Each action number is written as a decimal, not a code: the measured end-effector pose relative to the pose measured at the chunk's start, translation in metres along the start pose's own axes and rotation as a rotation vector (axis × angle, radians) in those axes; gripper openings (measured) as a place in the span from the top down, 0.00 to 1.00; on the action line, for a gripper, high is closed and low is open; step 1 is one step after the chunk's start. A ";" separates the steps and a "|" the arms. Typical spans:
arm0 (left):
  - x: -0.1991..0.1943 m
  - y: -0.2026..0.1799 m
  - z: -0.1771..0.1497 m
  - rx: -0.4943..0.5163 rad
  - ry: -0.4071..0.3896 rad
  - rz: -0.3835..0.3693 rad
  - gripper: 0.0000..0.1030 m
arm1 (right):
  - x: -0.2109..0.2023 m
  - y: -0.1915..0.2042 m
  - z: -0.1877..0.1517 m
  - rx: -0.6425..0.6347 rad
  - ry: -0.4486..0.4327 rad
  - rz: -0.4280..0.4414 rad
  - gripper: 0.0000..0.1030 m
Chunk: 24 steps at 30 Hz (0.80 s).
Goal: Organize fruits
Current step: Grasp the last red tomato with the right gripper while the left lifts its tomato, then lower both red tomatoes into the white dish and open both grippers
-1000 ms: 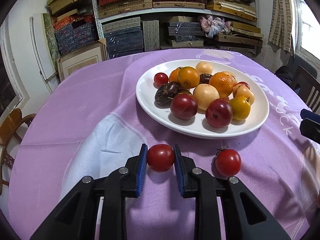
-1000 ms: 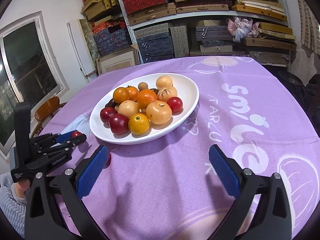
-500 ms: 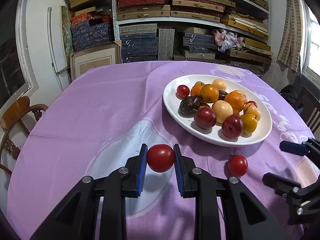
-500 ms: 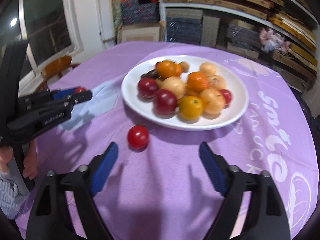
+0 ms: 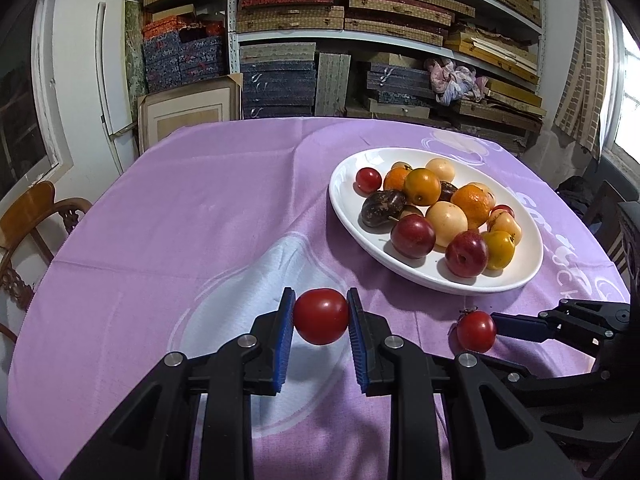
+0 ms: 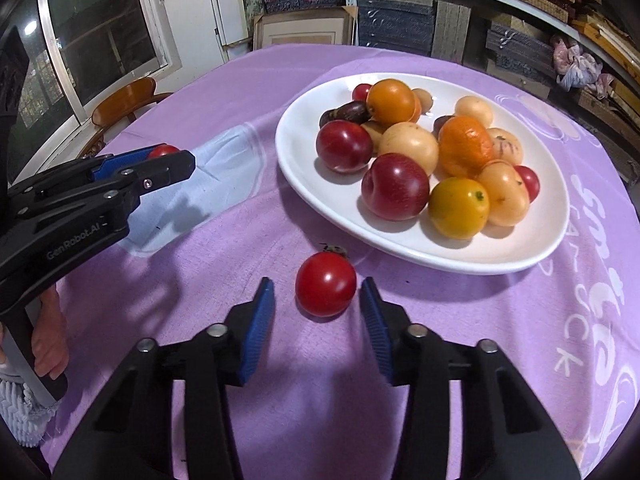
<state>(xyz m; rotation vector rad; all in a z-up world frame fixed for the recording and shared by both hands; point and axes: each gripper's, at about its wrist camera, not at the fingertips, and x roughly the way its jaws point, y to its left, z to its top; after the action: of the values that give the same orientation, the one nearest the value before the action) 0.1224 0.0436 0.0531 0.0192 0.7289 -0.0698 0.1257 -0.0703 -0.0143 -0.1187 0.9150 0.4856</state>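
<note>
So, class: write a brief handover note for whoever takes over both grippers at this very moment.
Left gripper: shut on a red tomato, held above the cloth.
Right gripper: open, jaws on either side of a second tomato lying on the purple tablecloth, not gripping it.
White plate: already piled with fruit.
Left to do: place the held tomato on the plate, then grasp and plate the second.
</note>
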 end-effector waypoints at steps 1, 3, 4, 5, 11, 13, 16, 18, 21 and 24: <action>0.000 0.000 0.000 0.000 0.001 0.000 0.75 | 0.003 0.000 0.001 0.000 0.004 0.001 0.64; 0.001 0.000 0.000 0.001 0.004 -0.002 0.75 | 0.006 -0.001 0.002 0.006 0.008 0.007 0.69; 0.002 -0.001 0.000 0.002 0.006 -0.001 0.75 | 0.006 -0.001 0.002 0.007 0.005 0.005 0.70; 0.002 -0.001 -0.001 0.003 0.006 -0.001 0.75 | 0.007 -0.001 0.002 0.005 0.001 0.005 0.70; 0.004 -0.002 0.001 -0.017 0.029 -0.043 0.75 | -0.015 -0.008 -0.003 0.016 -0.039 0.037 0.71; 0.004 -0.006 0.011 -0.014 0.026 -0.063 0.75 | -0.035 -0.016 0.001 0.026 -0.084 0.034 0.71; 0.006 -0.021 0.036 0.036 0.001 -0.068 0.75 | -0.063 -0.035 0.019 0.045 -0.162 -0.026 0.71; 0.011 -0.033 0.056 0.064 -0.013 -0.073 0.75 | -0.071 -0.054 0.036 0.071 -0.194 -0.074 0.71; 0.030 -0.049 0.076 0.078 -0.005 -0.083 0.75 | -0.063 -0.077 0.060 0.090 -0.191 -0.124 0.71; 0.055 -0.060 0.086 0.089 0.021 -0.076 0.75 | -0.045 -0.094 0.081 0.109 -0.181 -0.149 0.71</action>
<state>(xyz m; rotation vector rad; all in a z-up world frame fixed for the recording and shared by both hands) 0.2161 -0.0233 0.0809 0.0774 0.7468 -0.1748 0.2044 -0.1453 0.0604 -0.0422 0.7467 0.3021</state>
